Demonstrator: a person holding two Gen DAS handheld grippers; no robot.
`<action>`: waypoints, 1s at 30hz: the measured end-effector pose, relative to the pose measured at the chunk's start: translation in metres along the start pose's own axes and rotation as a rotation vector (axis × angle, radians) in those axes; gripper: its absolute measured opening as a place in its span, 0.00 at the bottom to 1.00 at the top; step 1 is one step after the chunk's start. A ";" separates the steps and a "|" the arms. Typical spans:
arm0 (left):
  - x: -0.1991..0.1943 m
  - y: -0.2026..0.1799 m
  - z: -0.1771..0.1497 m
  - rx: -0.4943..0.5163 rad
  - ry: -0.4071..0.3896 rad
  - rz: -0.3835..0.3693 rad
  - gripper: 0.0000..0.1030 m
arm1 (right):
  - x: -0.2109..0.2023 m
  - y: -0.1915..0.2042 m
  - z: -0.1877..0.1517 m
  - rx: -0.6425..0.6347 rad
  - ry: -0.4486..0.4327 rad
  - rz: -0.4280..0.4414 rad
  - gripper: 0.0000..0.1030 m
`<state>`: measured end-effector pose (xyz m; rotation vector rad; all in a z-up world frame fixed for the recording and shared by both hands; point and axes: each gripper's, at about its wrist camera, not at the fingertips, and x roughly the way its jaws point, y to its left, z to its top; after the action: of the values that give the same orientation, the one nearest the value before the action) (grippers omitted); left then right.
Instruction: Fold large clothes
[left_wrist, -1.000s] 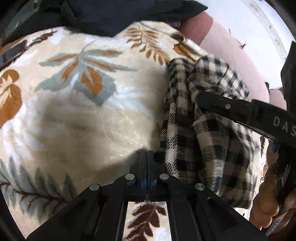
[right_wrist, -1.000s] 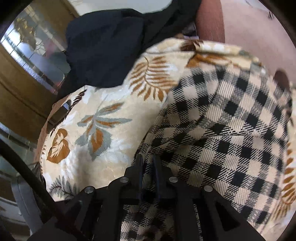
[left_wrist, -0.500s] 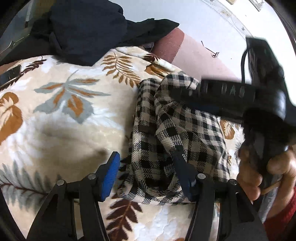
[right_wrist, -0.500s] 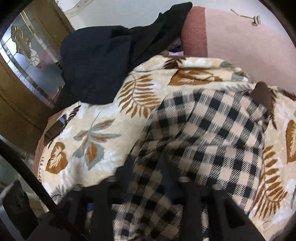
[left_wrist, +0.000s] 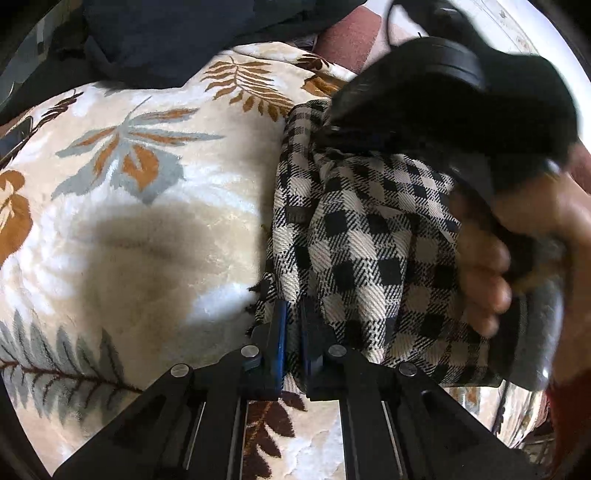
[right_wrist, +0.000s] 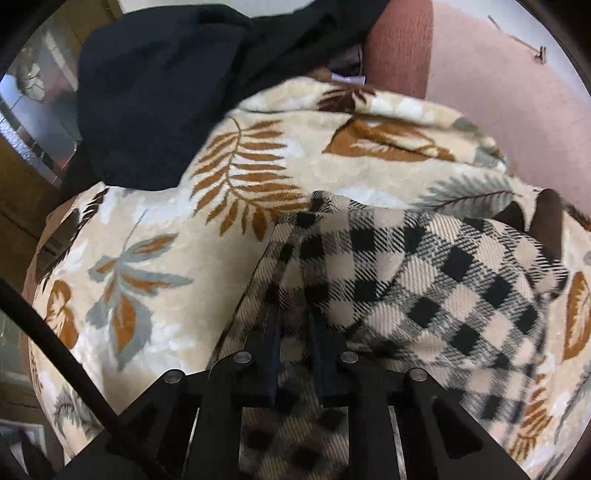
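Both grippers now pinch the bunched black-and-cream checked woven garment (left_wrist: 369, 236) lying on the plush cream leaf-print blanket (left_wrist: 122, 229): the left gripper (left_wrist: 291, 325), spread wide half a second ago, has closed on its edge (right gripper (right_wrist: 293, 328) likewise clamped).

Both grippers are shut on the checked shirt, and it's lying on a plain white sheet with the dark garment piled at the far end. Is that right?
Not quite. The checked shirt lies on a cream leaf-patterned blanket, not a plain white sheet; both wrist views show it. The rest holds: left gripper and right gripper are shut on the shirt, dark garment at the far end.
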<state>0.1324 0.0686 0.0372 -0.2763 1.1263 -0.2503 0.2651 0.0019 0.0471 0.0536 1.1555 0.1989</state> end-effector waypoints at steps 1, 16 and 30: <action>0.000 0.000 0.000 0.000 0.000 0.001 0.07 | 0.006 -0.001 0.002 0.011 0.006 0.003 0.16; -0.035 -0.002 -0.017 0.048 -0.115 0.056 0.07 | -0.106 -0.038 -0.031 0.075 -0.206 0.043 0.16; -0.050 -0.008 -0.020 0.066 -0.180 0.099 0.09 | -0.067 -0.070 -0.132 0.094 -0.055 -0.022 0.16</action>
<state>0.0935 0.0758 0.0740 -0.1807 0.9492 -0.1711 0.1278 -0.0868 0.0444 0.1286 1.1101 0.1225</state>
